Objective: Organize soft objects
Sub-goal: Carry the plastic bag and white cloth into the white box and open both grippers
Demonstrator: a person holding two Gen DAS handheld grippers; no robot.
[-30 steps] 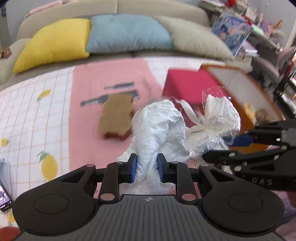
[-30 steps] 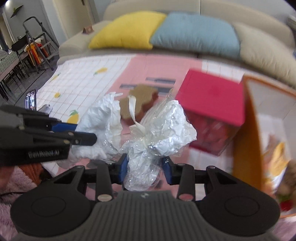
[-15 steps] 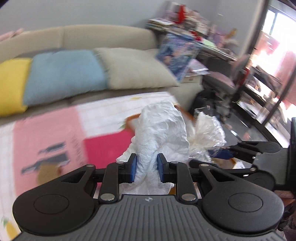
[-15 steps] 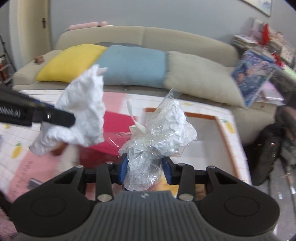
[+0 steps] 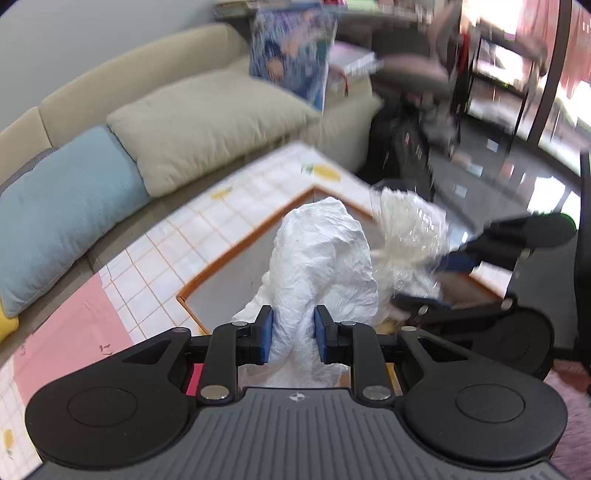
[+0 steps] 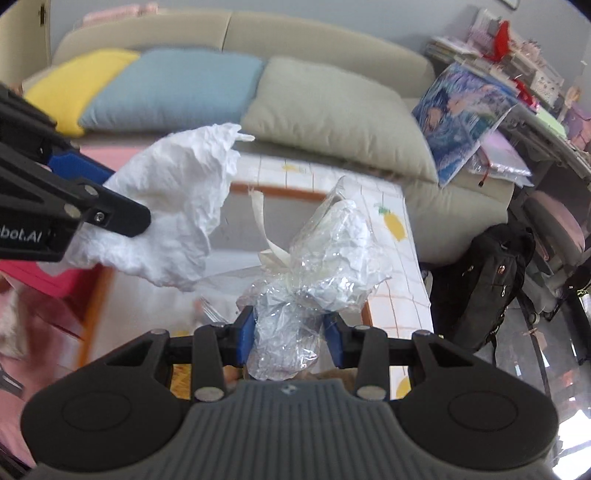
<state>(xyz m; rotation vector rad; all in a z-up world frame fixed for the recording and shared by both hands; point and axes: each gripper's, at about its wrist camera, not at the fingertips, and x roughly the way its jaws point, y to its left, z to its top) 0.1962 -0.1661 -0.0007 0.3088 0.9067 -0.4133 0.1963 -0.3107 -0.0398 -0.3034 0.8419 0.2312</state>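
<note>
Currently both grippers are loaded and held side by side above the orange-rimmed bin (image 5: pixel 236 258).

Left gripper (image 5: pixel 292 334): jaws partly closed, blue pads (image 5: pixel 265 334) pressing both sides of a crumpled white bag (image 5: pixel 321 258). Bag stands up past the fingertips, its lower end trailing below the pads. Seen from the right wrist, the same white bag (image 6: pixel 173 206) sticks out sideways from the left gripper (image 6: pixel 79 192) at upper left, clear of any surface.

Right gripper (image 6: pixel 290 338): jaws somewhat wider, pads (image 6: pixel 245 336) clamped on a clear plastic bundle (image 6: pixel 314 291) tied with a pale ribbon (image 6: pixel 271 251) (contents look white and crinkled; cannot tell what they are). In the left wrist view the clear bundle (image 5: pixel 410 229) sits just right of the white bag, near it, contact uncertain because of blur.

Below: bin with grey inner wall, set on a tiled cloth with lemon print (image 5: pixel 325 171). Pink box (image 6: pixel 33 284) at lower left of the right view. Behind: sofa (image 6: pixel 229 33) with yellow (image 6: pixel 74 85), blue (image 6: pixel 173 88) and beige (image 6: pixel 332 114) cushions; black backpack (image 6: pixel 491 280) on the floor at right.
</note>
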